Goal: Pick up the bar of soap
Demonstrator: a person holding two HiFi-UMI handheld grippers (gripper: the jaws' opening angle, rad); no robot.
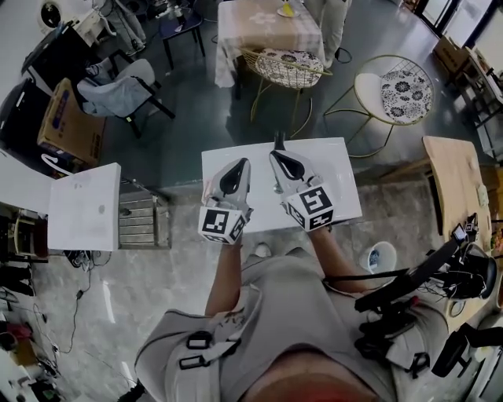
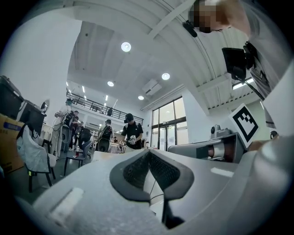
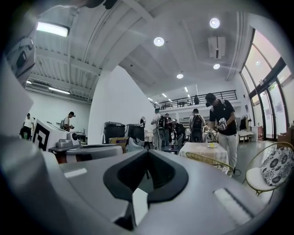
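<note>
I see no bar of soap on the white table (image 1: pixel 338 180) in front of me. A small yellow object (image 1: pixel 287 9) lies on a dish on the far cloth-covered table (image 1: pixel 263 31); the right gripper view also shows this yellow object (image 3: pixel 212 145), too small to identify. My left gripper (image 1: pixel 243 162) hovers over the white table, jaws together with nothing between them. My right gripper (image 1: pixel 277 144) hangs beside it, a little farther forward, its jaws also together and empty. In their own views, both the left gripper (image 2: pixel 148 152) and the right gripper (image 3: pixel 148 151) point level across the room.
Two wire chairs with patterned cushions (image 1: pixel 289 67) (image 1: pixel 397 90) stand between my table and the cloth table. A smaller white table (image 1: pixel 82 206) and a metal step (image 1: pixel 140 220) are at my left, a wooden table (image 1: pixel 456 184) at my right. Several people stand at the back (image 3: pixel 223 126).
</note>
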